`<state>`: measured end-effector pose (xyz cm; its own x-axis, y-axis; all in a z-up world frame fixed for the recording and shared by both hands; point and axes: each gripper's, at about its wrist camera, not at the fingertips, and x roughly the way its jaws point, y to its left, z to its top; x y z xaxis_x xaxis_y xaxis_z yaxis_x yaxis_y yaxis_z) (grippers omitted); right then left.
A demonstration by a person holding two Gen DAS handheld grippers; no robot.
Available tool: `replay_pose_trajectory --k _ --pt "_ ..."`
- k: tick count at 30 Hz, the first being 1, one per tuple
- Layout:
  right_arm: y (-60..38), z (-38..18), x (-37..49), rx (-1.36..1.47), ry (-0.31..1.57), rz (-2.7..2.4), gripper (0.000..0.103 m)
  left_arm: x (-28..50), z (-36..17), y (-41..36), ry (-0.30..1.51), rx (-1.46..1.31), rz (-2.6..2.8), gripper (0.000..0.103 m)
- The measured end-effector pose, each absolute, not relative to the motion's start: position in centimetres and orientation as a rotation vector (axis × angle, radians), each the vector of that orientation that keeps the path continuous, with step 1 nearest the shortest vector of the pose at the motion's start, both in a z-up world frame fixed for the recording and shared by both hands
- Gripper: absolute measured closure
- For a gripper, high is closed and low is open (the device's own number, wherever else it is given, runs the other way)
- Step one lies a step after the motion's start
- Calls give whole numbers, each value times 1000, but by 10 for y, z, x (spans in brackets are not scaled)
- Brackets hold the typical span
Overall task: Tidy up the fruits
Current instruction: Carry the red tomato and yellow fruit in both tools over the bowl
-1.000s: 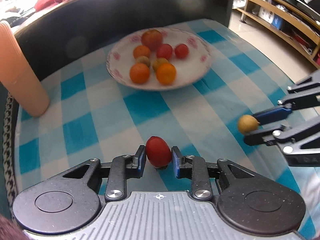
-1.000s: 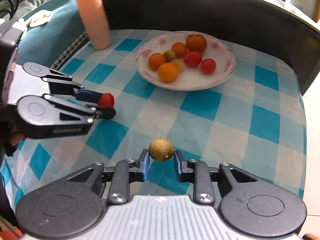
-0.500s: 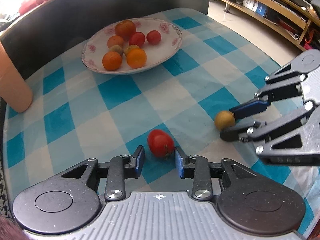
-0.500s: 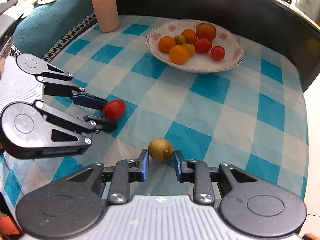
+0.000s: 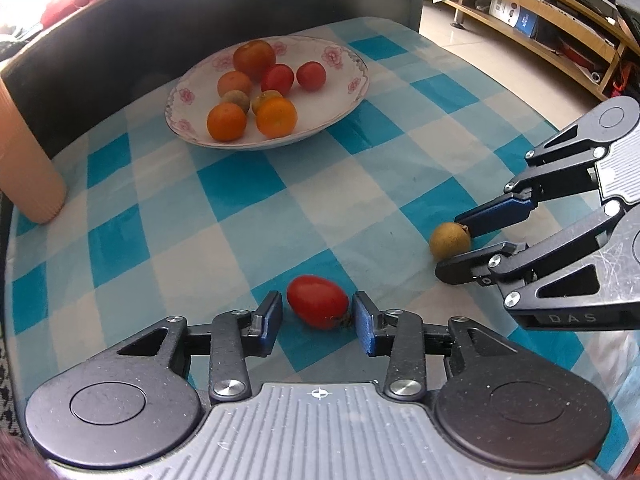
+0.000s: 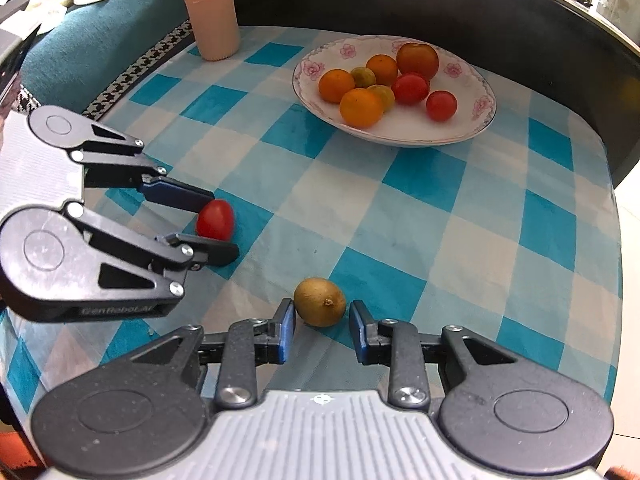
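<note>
A low table draped in a blue-and-white checked cloth (image 5: 248, 184) fills both views, with a dark curved sofa back behind it and a wooden shelf unit off to one side. Near the far edge sits a white china plate with pink flowers on its rim (image 5: 344, 60), holding oranges, small red tomatoes and a couple of greenish-brown fruits; a ribbed peach-coloured plastic cup (image 6: 210, 8) stands well apart from it.

The left gripper (image 5: 316, 316) straddles a red oval tomato (image 5: 318, 300) lying on the cloth. Its jaws are opening: a gap shows on the one side, while the other pad sits at the stem end, so nothing is clamped. The right gripper (image 6: 322, 324) likewise brackets a small brown-green oval fruit (image 6: 320, 300) resting on the cloth, pads just clear of it on both sides, so it is unclenched too.

Both fruits appear set down apart from the plate, so the step looks like a release or a re-grip. Doing it well likely means widening the jaws fully before lifting, then drawing each tool straight back and up so no pad nudges the fruit. Both fruits are rounded and could roll on the smooth cloth, the tomato especially, since one pad is against it.
</note>
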<state>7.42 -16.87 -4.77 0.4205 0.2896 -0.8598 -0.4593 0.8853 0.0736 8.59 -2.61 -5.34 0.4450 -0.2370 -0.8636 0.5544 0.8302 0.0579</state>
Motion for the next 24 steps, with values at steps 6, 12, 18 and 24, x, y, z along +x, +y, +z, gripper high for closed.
replay_pose_trajectory --k 6,12,18,24 --pt "-169 -47 75 -186 1036 472 61 86 -52 -29 996 353 -510 62" --pt "-167 -48 77 -187 1031 478 63 83 -50 -34 995 365 -526 63" --pt "-165 -45 81 -178 1018 473 63 85 -46 -35 980 370 -525 63" --pt "-162 -39 86 -168 1003 467 63 87 -45 -37 975 376 -520 63"
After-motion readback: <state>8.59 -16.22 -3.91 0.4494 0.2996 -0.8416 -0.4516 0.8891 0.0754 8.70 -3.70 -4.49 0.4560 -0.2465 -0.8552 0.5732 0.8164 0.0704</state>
